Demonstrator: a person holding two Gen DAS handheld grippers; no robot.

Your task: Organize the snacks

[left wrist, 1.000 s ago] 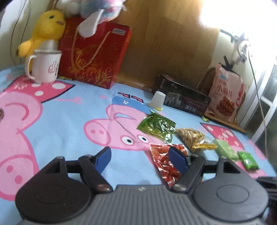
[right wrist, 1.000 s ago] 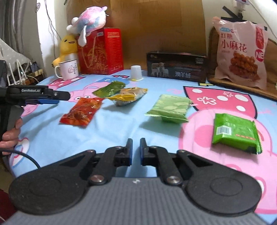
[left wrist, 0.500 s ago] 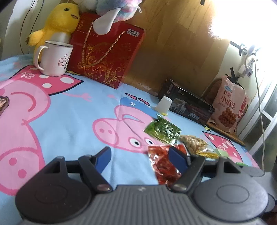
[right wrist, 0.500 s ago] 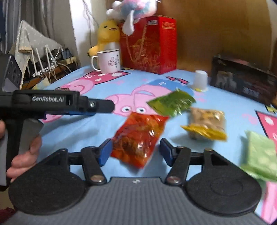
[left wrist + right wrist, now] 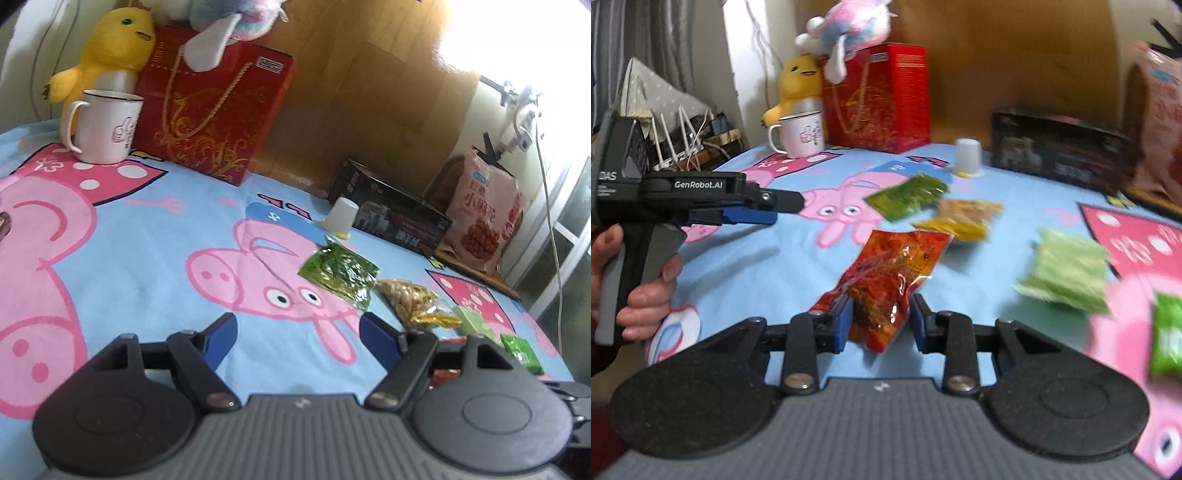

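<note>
Several snack packets lie on a Peppa Pig tablecloth [image 5: 147, 236]. My right gripper [image 5: 881, 319] is closing on the near end of a red snack packet [image 5: 894, 273]; both pads sit at its sides, the left touching. Beyond it lie a dark green packet [image 5: 908, 195], a yellow nut packet [image 5: 964, 218], a pale green packet [image 5: 1067, 273] and a bright green packet [image 5: 1167, 339]. My left gripper [image 5: 297, 338] is open and empty above the cloth, left of the dark green packet [image 5: 340, 273] and nut packet [image 5: 413, 301]. It shows in the right wrist view [image 5: 753, 214].
At the back stand a red gift box [image 5: 214, 107], a white mug [image 5: 107, 125], a yellow plush duck [image 5: 107, 51], a small white cup [image 5: 341, 216], a black box [image 5: 391, 221] and a big pink snack bag [image 5: 484, 218].
My right gripper opened, swung left to the red packet and narrowed around its near end. My left gripper drifted left, off the red packet, staying open.
</note>
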